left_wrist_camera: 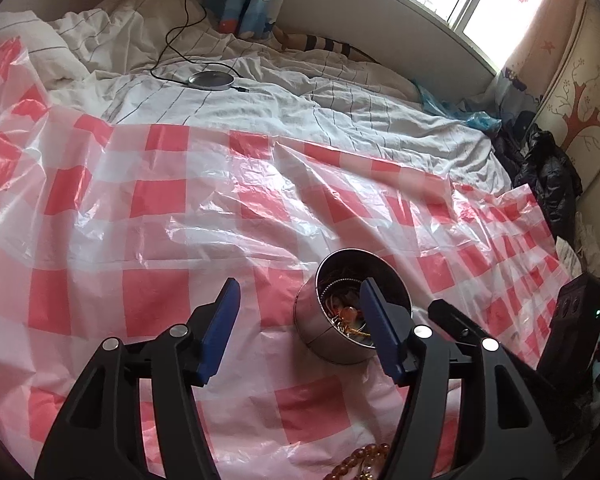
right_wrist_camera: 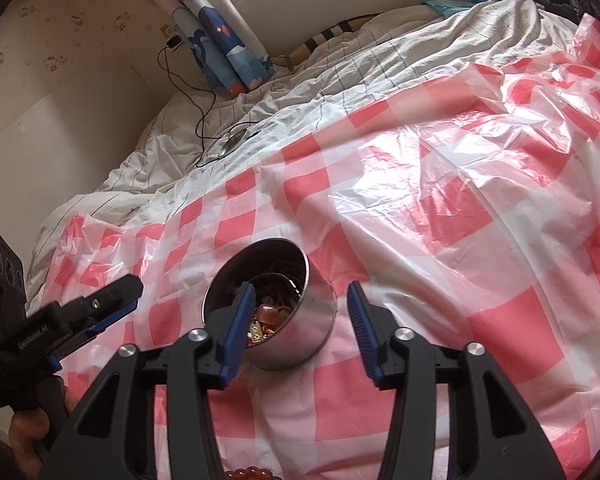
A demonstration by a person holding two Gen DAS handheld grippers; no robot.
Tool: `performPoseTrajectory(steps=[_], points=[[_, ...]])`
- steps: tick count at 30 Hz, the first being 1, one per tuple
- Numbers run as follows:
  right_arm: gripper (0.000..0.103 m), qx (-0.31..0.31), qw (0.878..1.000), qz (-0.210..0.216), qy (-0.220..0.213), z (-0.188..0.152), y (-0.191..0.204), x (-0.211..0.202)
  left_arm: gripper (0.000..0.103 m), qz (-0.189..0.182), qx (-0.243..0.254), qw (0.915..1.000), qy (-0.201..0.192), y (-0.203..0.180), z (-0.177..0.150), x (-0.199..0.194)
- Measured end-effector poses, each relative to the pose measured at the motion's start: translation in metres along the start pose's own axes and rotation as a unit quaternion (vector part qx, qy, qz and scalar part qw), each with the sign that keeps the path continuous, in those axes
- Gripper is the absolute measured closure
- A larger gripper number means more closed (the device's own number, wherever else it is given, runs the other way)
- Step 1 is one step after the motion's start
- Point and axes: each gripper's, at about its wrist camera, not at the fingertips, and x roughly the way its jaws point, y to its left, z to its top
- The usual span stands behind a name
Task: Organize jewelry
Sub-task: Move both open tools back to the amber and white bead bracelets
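Round metal tin sits open on the red-and-white checked plastic sheet, tilted a little, mouth toward me. Inside: a tangle of jewelry, amber-orange beads, a beaded chain along the inner wall, some gold bits. Hard to sort out piece from piece.

A strand of amber beads lies on the sheet just at my near edge, outside the tin. That one is not yet put away, I judge.

My left gripper stands released, nothing between its pads; its right finger crosses in front of the tin's mouth, and I cannot tell whether it touches the rim. My right gripper is likewise released and empty, jaws apart, left finger over the tin's opening, right finger clear of the wall.

Step in hand, as I read it: fetch the loose bead strand and drop it in the tin. To do it well:
- back off from the tin without knocking it, since it sits on soft bedding and slick plastic;
- pinch the strand by a bunched part, not one bead, so it does not slip;
- avoid catching the plastic with the beads;
- steady the tin wall with the other gripper when dropping in.

Beyond: rumpled white bedding, a round charger with its cable, window wall.
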Motion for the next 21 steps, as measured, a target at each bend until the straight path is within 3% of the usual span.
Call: performPoseTrajectory(steps=[10,21], points=[[0.046,0.018,1.000,0.005,0.010,0.001,-0.008,0.002,0.036,0.083,0.074,0.9934,-0.029,-0.008,-0.005,-0.014],[0.039,0.012,1.000,0.002,0.020,-0.002,-0.008,0.006,0.030,0.099,0.104,0.9890,-0.035,-0.019,-0.009,-0.018]])
